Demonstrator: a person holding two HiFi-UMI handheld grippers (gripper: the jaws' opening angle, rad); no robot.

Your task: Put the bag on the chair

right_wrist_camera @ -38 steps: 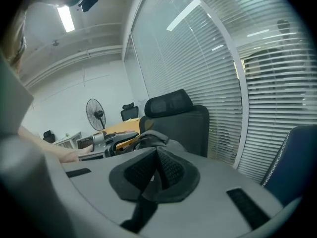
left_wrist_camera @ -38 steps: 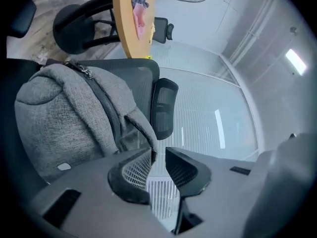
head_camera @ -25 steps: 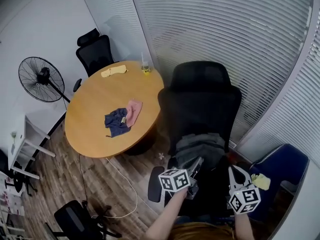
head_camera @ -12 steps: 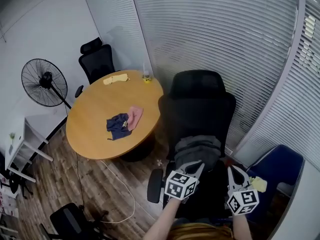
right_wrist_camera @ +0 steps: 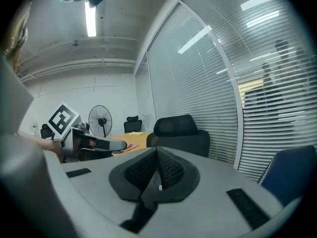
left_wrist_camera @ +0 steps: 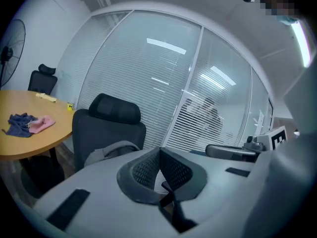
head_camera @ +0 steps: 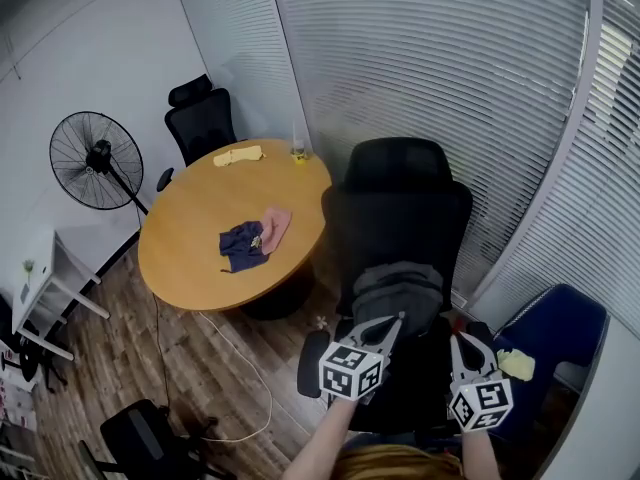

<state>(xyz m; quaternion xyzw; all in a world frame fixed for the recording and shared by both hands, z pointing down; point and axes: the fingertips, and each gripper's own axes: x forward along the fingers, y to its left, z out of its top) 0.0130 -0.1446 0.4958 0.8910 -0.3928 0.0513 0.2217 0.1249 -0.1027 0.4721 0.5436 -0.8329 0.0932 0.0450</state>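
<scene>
The grey bag [head_camera: 398,290] lies on the seat of the black office chair [head_camera: 400,203], slumped against its backrest. My left gripper [head_camera: 386,324] hovers just in front of the bag's near edge, jaws shut on nothing. To the right of the seat, my right gripper [head_camera: 461,344] is also shut and empty. In the left gripper view the bag [left_wrist_camera: 107,151] shows on the chair [left_wrist_camera: 110,128] beyond the closed left gripper [left_wrist_camera: 160,151]. From the right gripper view I see the chair [right_wrist_camera: 181,131] past the closed right gripper [right_wrist_camera: 157,151]; the bag is hidden there.
A round wooden table [head_camera: 200,253] stands left of the chair with a blue and pink cloth [head_camera: 250,240] on it. A standing fan [head_camera: 96,160] and another black chair [head_camera: 203,120] are behind it. A blue chair [head_camera: 550,333] sits at right, blinds behind.
Both grippers have drawn slightly back toward me from the seat. The bag stays lying on the chair. The head view has shifted a little.
</scene>
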